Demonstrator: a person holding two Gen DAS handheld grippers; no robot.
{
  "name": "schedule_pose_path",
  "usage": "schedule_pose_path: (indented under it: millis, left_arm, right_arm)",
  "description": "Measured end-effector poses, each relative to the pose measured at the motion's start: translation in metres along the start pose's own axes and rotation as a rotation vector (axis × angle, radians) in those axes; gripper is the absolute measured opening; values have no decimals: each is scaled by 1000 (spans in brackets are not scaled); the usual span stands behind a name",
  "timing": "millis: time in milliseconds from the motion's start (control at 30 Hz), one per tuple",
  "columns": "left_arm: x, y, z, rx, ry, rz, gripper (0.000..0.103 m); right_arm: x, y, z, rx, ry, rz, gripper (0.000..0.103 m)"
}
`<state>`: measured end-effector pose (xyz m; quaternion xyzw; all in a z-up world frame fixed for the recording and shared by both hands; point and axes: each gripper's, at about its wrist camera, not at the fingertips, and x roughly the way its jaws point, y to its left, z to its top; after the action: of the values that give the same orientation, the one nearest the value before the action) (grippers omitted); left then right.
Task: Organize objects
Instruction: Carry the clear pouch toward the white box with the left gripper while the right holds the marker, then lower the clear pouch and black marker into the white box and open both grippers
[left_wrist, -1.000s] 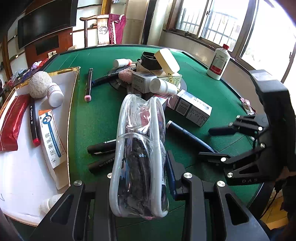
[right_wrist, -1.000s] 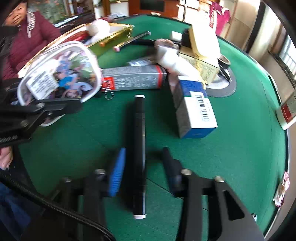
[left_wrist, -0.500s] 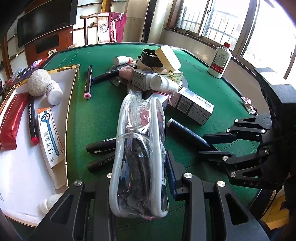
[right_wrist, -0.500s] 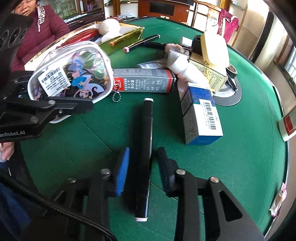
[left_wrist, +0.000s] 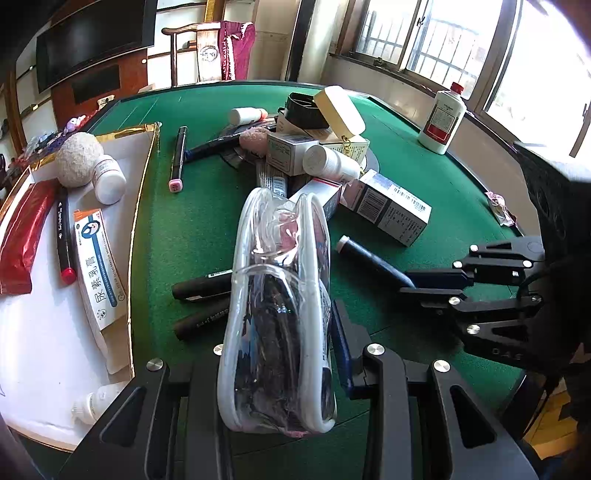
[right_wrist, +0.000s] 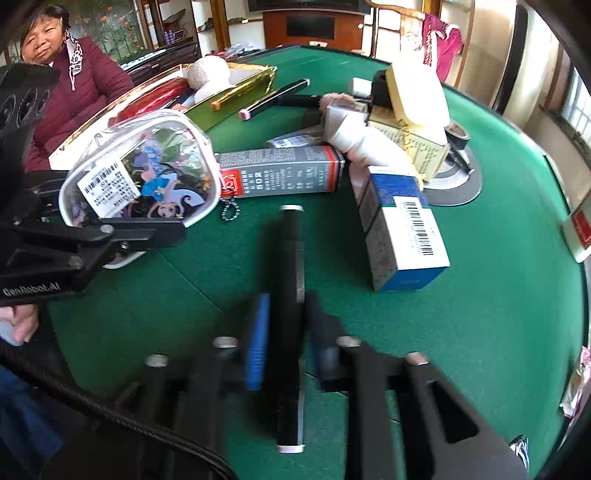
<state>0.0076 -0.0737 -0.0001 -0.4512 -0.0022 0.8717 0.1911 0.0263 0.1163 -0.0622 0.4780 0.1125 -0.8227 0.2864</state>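
Marker (right_wrist: 290, 314) now seemingly between closer fingers (right_wrist: 255, 339).

Pouch (left_wrist: 280, 295): sitting in the lower middle of the left wrist view, between the left gripper (left_wrist: 279, 354) fingers.
Marker (right_wrist: 290, 306): lying lower centre of the right wrist view, between the right gripper (right_wrist: 286, 332) fingers.
Tray (left_wrist: 37, 332): lying at left, on the table (left_wrist: 192, 221).
Boxes (left_wrist: 384, 210): piling up in the upper middle, behind the pouch.

- I read this as a home living room: wall TV (left_wrist: 92, 37), wooden chair (left_wrist: 207, 51), barred windows (left_wrist: 436, 44).
- Round green felt table (left_wrist: 192, 229), woman in red jacket (right_wrist: 70, 92) seated beside it.
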Motion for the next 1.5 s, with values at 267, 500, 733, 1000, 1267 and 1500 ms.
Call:
schedule_pose_path:
  millis: [267,500,733,1000,1267,1500]
  left_arm:
    - [-5,0,2,-17,-23,-8,29]
    - [-21,12,7,-53,-72,-24,29]
    - [-49,48,9,-121,-134,-3,29]
    - [-78,110,4,-222,-190,75,29]
    - [-71,159,-16,-299,-161,140,29]
    - [-64,193,-27,-349,-111,190,29]
  right_arm:
    - [-9,-4,-6,110,-45,68,12]
    - [-27,4,11,143,-128,110,13]
    - [-27,23,40,175,-178,203,13]
    - [-3,66,79,176,-184,317,13]
    - [32,104,98,203,-154,407,13]
    - [61,130,111,209,-96,431,13]
